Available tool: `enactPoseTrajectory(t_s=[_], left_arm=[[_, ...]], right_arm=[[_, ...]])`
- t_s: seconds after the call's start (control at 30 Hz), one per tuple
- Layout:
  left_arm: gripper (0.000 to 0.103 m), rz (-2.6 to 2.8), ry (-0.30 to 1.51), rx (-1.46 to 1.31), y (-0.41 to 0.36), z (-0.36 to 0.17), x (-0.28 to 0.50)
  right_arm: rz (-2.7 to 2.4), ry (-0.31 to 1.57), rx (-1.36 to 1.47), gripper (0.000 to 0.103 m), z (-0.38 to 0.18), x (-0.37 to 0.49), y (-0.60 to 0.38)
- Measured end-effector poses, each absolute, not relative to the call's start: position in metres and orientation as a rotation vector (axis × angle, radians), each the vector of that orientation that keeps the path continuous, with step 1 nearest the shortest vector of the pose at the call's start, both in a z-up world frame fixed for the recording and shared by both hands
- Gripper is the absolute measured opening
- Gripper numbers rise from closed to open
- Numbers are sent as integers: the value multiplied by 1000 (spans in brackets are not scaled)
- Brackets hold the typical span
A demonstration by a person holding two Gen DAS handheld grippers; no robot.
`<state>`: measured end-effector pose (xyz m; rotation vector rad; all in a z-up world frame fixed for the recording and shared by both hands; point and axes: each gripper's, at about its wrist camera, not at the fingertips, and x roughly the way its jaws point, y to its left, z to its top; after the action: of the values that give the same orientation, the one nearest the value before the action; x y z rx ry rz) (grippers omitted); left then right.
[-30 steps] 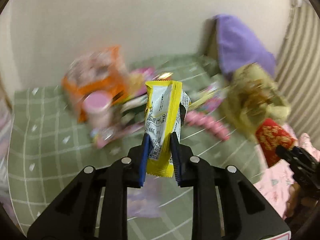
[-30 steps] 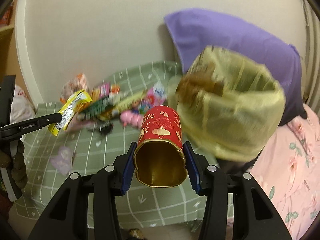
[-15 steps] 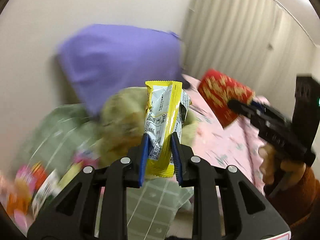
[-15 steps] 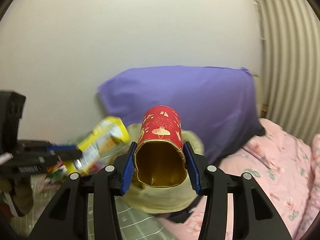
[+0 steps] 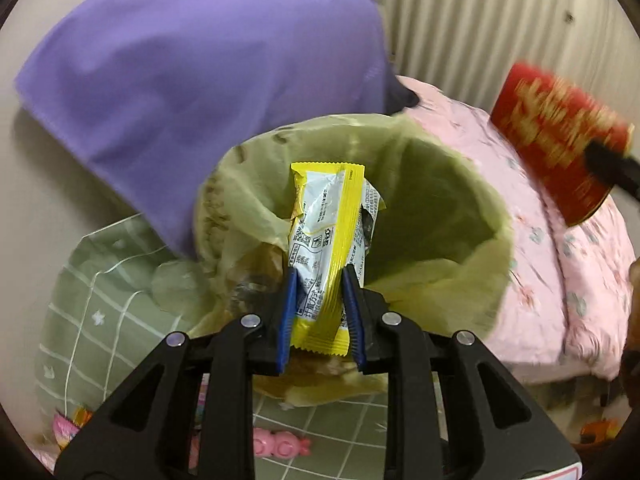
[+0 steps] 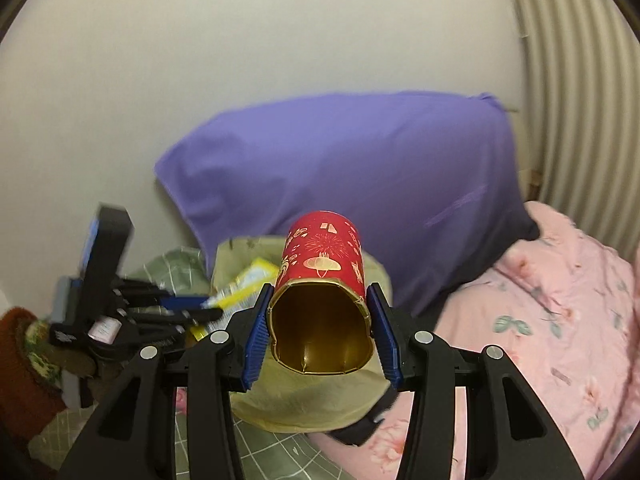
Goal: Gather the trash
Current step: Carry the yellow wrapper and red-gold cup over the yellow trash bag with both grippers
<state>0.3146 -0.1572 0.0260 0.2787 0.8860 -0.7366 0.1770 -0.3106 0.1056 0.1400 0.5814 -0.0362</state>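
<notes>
The left claw pinches a yellow wrapper above the open trash bag; the right claw clamps a red can beside it.

left tool: black arms, blue pads, silver screws | right tool: same | sleeve: rust-red knit

There are two grippers: the left gripper and the right gripper. There is one yellow wrapper and one red can. There is one yellow-green trash bag, one purple pillow far back, and one pink toy near.
</notes>
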Motion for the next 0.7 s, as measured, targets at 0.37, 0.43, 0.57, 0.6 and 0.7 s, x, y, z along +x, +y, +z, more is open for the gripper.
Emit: enactPoseTrajectory(t_s=[0.37,0.43,0.57,0.6,0.7], left_arm=[[21,-746,920,225,-156,17,321],[21,-756,926,220,-161,15,319],[22,-789,922,162,-158,16,308],[22,-792,924,142,-156,15,308],[24,-792,946,96,-153,13,309]], right_arm=[[118,752,126,44,35,267,-304],[115,754,131,44,31,269,-306],[113,746,158,45,29,261,-312],[109,747,163,45,29,257,-314],[96,751,175,45,28,253,-317]])
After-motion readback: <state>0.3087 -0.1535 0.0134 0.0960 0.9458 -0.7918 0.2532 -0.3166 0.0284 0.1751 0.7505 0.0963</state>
